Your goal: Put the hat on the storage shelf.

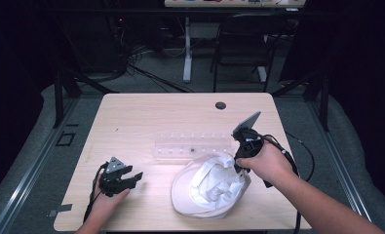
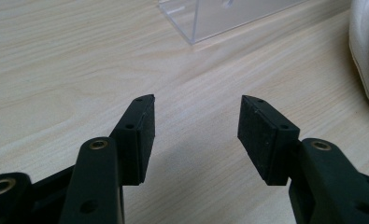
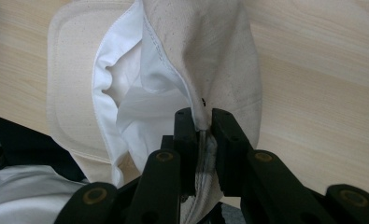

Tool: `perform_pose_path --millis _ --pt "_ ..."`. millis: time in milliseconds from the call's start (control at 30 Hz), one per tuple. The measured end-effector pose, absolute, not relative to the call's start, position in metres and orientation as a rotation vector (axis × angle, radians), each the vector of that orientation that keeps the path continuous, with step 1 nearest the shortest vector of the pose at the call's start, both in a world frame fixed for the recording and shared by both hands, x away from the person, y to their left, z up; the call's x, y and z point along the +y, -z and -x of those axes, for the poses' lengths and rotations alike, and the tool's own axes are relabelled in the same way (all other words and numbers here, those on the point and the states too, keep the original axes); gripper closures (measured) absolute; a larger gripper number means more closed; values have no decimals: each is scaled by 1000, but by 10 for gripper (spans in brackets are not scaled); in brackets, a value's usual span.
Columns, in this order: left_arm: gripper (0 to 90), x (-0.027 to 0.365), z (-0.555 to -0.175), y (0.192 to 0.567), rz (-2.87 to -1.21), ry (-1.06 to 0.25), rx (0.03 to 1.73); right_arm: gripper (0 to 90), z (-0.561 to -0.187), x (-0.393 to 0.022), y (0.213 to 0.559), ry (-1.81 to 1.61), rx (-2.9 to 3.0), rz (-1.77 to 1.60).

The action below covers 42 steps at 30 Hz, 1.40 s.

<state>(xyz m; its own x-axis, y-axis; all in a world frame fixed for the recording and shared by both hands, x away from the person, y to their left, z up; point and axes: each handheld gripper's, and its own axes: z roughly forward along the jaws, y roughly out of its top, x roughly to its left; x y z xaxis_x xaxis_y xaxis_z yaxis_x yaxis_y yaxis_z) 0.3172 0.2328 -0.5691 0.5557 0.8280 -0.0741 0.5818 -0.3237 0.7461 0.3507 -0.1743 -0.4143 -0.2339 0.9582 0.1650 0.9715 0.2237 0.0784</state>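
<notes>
The right gripper [image 3: 203, 122] has its jaws pressed onto a fold of the hat [image 3: 205, 56], pinching the cream fabric at the crown's edge, with a seam and white lining showing just to one side. In the high view this gripper [image 1: 240, 158] sits at the hat's [image 1: 209, 187] far right rim, gripped by the right hand [image 1: 267, 163], its grey plate tilted up and its cable trailing off toward the table's right edge. The hat lies upside down, its white inside open upward, brim toward the person, on the near middle of the table [image 1: 146, 117].

The left gripper [image 2: 196, 119] has its jaws spread wide apart, nothing between them, hovering low over bare wood. In the high view it [image 1: 131, 178] rests in the left hand [image 1: 107, 197] at the near left of the table, well apart from the hat, jaws pointing right toward it.

A clear rack [image 1: 192, 146] lies just beyond the hat, along the middle of the table; its corner shows in the left gripper view [image 2: 219, 18]. A round hole [image 1: 221, 105] sits near the table's far edge.
</notes>
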Motion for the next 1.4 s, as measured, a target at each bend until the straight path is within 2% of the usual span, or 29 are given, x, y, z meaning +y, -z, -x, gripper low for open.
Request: perform_pose_path --millis 433,900,1400 --pt "470 233 -317 569 -2049 -409 1129 811 -369 -188 389 177 -2215 1953" --pt "470 232 -318 570 -2057 -404 1129 814 -375 -184 365 168 -2146 1988" --pt "470 233 -318 570 -2060 -402 1125 814 -379 -189 333 328 -2002 1960"
